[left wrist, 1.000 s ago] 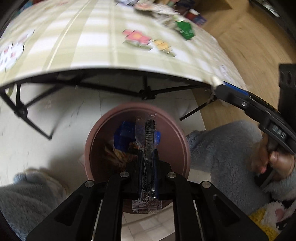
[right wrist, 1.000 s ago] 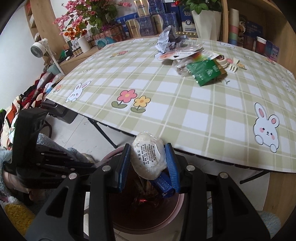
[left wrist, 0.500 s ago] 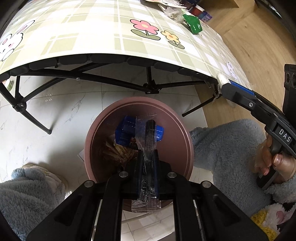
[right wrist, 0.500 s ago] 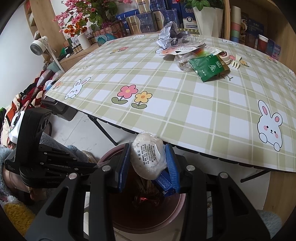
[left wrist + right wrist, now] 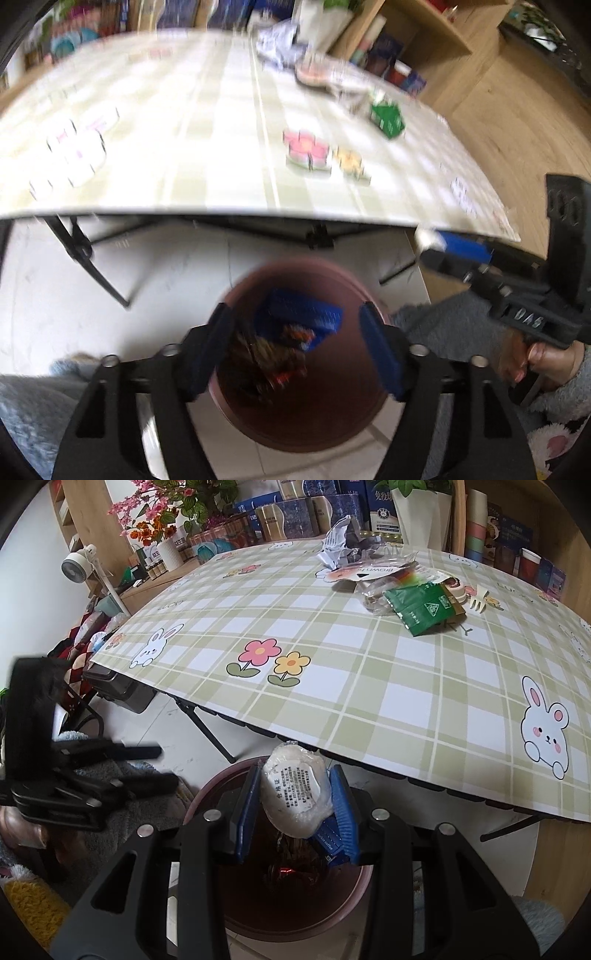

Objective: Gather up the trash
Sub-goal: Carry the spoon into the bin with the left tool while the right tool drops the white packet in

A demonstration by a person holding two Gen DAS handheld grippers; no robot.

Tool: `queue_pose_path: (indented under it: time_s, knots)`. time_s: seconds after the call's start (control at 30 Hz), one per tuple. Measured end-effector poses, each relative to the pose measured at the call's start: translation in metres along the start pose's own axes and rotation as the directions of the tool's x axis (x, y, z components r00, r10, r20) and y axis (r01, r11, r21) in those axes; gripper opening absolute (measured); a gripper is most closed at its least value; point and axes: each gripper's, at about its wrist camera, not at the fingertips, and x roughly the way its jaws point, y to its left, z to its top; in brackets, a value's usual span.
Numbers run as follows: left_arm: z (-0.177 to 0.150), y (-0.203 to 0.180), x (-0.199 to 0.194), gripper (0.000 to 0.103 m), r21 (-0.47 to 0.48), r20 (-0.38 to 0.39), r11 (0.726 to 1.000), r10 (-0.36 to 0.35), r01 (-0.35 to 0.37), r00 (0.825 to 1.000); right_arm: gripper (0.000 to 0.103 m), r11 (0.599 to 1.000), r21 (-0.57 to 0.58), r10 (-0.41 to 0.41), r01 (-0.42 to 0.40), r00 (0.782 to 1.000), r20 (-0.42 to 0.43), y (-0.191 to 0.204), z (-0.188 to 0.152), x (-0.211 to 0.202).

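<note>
Disposal step: the left tool [image 5: 295, 347] is spread, empty, above the bin [image 5: 369, 291] at lower centre. A wrapped bun [image 5: 295, 794] is pinched by the right tool [image 5: 297, 808] over the bin; release is judged next.

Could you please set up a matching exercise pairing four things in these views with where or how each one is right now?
Things:
1. left gripper
2. right gripper
3. round maroon plastic trash bin
4. flat green foil packet

States:
A. lying on the checked tablecloth
B. open, empty, above the bin
C. on the floor, trash inside
D. shut on the white wrapped round bun

Pairs: 1-B, 2-D, 3-C, 4-A
</note>
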Motion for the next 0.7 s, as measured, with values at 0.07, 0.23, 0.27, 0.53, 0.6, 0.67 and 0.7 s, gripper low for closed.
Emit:
queue_pose_path:
  time_s: [0.07,0.23,0.27,0.53,0.6,0.67,0.7]
  knots:
    - [0.003,-0.004,-0.014,0.083,0.022,0.07,1.0,0.017,-0.018,0.997,0.04,1.0,-0.006,0.002,-0.002,1.0,-0.01,0.002,-0.001,0.002]
    - [0.012,-0.011,-0.042,0.094,0.082,0.197,0.992,0.077,-0.095,0.977,0.04,1.0,-0.021,0.01,-0.01,0.999,-0.037,0.008,-0.002,0.01]
    - [0.013,-0.012,-0.045,0.094,0.091,0.218,0.989,0.096,-0.118,0.971,0.04,1.0,-0.025,0.012,-0.014,0.999,-0.045,0.01,-0.002,0.012]
    - [0.012,0.001,-0.059,0.097,0.072,0.285,0.976,0.176,-0.204,0.942,0.04,0.997,-0.07,0.019,-0.026,0.995,-0.097,0.026,-0.003,0.029]
    - [0.012,0.008,-0.062,0.097,0.041,0.294,0.978,0.181,-0.202,0.939,0.04,0.997,-0.075,0.018,-0.026,0.994,-0.105,0.028,-0.004,0.032]
    - [0.012,0.015,-0.063,0.097,0.016,0.294,0.978,0.195,-0.209,0.935,0.04,0.996,-0.081,0.016,-0.025,0.993,-0.116,0.031,-0.004,0.034]
    - [0.013,0.018,-0.062,0.097,0.005,0.293,0.977,0.201,-0.212,0.935,0.041,0.996,-0.083,0.015,-0.025,0.993,-0.118,0.032,-0.004,0.035]
